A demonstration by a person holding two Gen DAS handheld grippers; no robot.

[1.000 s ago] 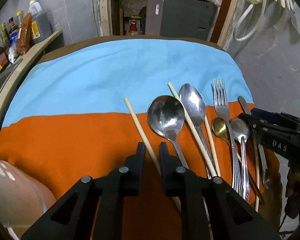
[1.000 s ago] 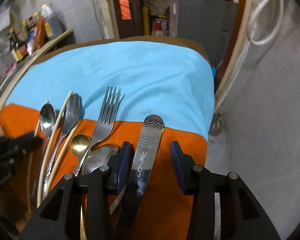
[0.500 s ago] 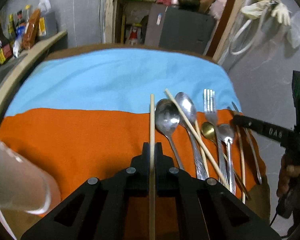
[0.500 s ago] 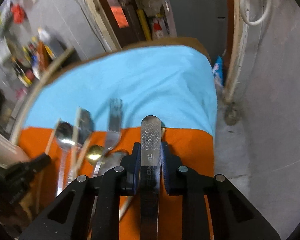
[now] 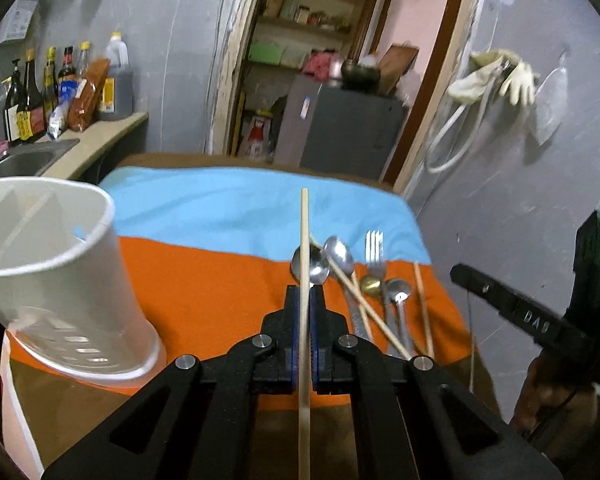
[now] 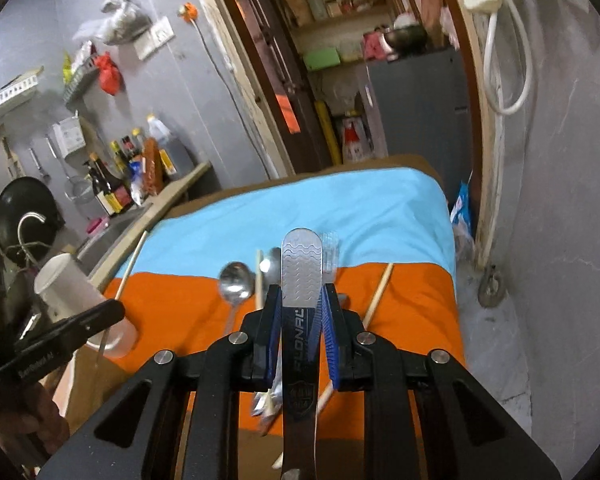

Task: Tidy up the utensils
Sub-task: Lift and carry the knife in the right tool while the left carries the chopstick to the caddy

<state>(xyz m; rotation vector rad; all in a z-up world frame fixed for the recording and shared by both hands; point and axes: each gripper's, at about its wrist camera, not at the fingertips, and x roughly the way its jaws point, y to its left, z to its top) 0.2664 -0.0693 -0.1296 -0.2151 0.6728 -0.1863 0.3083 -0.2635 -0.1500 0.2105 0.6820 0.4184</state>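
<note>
My left gripper (image 5: 305, 300) is shut on a wooden chopstick (image 5: 304, 264) and holds it lifted above the orange and blue cloth (image 5: 204, 280). A white utensil holder (image 5: 52, 280) stands at the left, close by. My right gripper (image 6: 300, 300) is shut on a steel knife handle (image 6: 302, 276) marked with wavy lines, raised above the cloth. Spoons (image 5: 338, 256), a fork (image 5: 374, 252) and more chopsticks (image 5: 422, 308) lie on the cloth at the right. The holder also shows in the right wrist view (image 6: 76, 292).
A counter with sauce bottles (image 5: 32, 96) and a sink (image 5: 16, 160) runs along the left. A grey wall (image 5: 520, 200) stands close on the right. A doorway with a grey cabinet (image 5: 340, 132) lies beyond the table's far end.
Both grippers have risen from the cloth, the left with the chopstick and the right with the knife. The white holder has come into the left wrist view.
</note>
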